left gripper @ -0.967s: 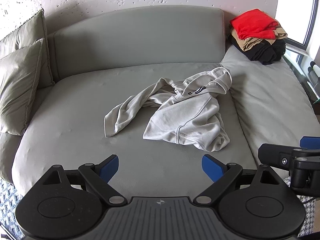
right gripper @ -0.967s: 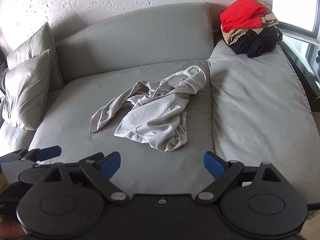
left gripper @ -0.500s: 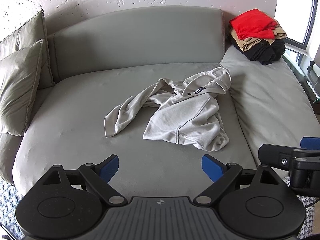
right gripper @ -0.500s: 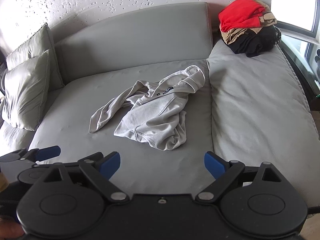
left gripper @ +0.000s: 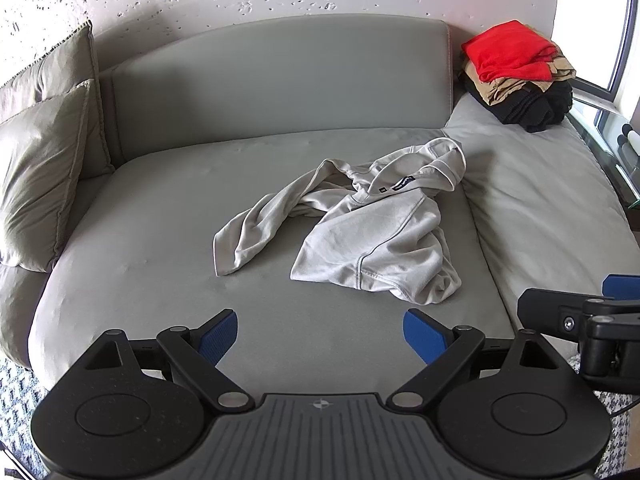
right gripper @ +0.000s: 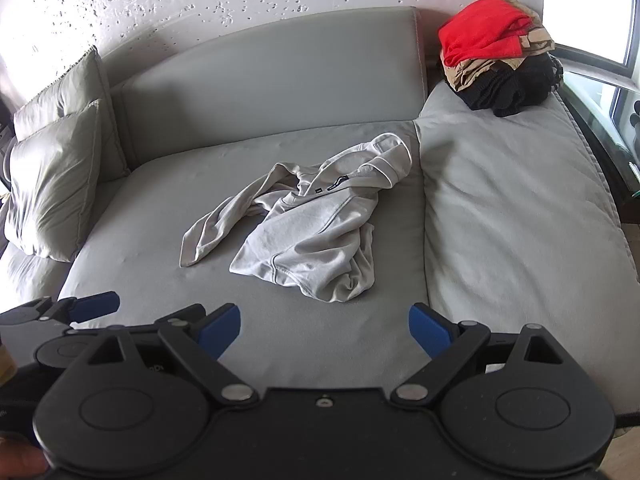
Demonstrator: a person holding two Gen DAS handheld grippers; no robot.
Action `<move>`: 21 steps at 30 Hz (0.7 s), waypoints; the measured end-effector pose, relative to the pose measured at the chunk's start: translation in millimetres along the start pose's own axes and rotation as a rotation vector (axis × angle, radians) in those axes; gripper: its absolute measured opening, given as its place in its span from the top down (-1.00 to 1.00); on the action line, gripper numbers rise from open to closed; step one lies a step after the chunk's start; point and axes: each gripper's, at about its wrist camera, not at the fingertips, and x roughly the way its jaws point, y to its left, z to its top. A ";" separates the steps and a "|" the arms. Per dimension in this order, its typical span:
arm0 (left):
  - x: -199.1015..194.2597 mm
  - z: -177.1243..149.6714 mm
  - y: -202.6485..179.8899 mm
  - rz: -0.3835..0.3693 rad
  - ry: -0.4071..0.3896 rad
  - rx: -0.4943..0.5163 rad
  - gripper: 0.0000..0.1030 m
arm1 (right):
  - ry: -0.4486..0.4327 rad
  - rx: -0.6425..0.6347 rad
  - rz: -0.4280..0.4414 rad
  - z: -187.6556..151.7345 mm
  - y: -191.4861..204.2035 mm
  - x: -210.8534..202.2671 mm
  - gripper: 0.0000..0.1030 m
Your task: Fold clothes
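Almost nothing had changed in the last second: the two views had only drifted a tiny bit, and the grey hoodie (left gripper: 360, 236) lay just as it had before, in a crumpled heap in the middle of the sofa (left gripper: 160, 264). One sleeve (left gripper: 256, 236) stretched out to the left side, and the hood (left gripper: 436, 164) sat at the far end, near the seam between the two seat cushions. The left gripper (left gripper: 320, 334) was wide open and held nothing, and it hung above the front edge of the sofa, apart from the hoodie. The right gripper (right gripper: 324, 330) was wide open and empty too, just beside the left one. A stack of clothes (left gripper: 516, 76), red on top, then tan, then black, sat in the far right corner, well apart from the hoodie. Two pillows (left gripper: 44, 168) leaned at the left end. So the folding looked like it had not started yet. The next job was probably to reach forward, grab the hoodie and spread it flat.
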 end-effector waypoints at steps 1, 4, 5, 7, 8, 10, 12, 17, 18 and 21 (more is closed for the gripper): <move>0.1 -0.2 -0.3 0.000 0.000 0.000 -0.77 | 0.000 0.000 0.000 0.0 0.1 0.0 -0.78; -0.1 -0.3 -0.6 0.000 0.000 0.000 -0.77 | 0.002 0.002 0.000 0.6 -0.2 -0.2 -0.78; -0.2 -0.4 -0.8 0.001 -0.001 0.001 -0.77 | 0.002 0.002 0.000 0.4 -0.3 -0.2 -0.78; -0.4 -0.8 -1.0 0.003 -0.002 0.001 -0.77 | 0.002 0.003 0.000 0.1 -0.3 -0.3 -0.78; -0.5 -0.8 -1.1 0.004 -0.003 0.002 -0.77 | 0.002 0.003 0.001 0.0 -0.3 -0.4 -0.78; -0.6 -1.0 -1.1 0.004 -0.004 0.002 -0.77 | 0.001 0.003 0.001 -0.2 -0.2 -0.6 -0.78; -0.5 -1.0 -1.8 0.005 -0.004 0.002 -0.77 | 0.001 0.003 0.001 -0.5 -0.1 -0.6 -0.78; -0.4 -0.9 -2.2 0.006 -0.002 0.001 -0.77 | 0.002 0.003 0.000 -1.0 -0.3 -0.6 -0.78; -0.4 -0.8 -2.2 0.006 -0.002 0.001 -0.77 | 0.002 0.004 0.000 -0.9 -0.5 -0.7 -0.78; -0.7 -1.0 -2.1 0.005 -0.003 0.001 -0.77 | 0.003 0.005 -0.001 -1.2 -0.7 -0.7 -0.78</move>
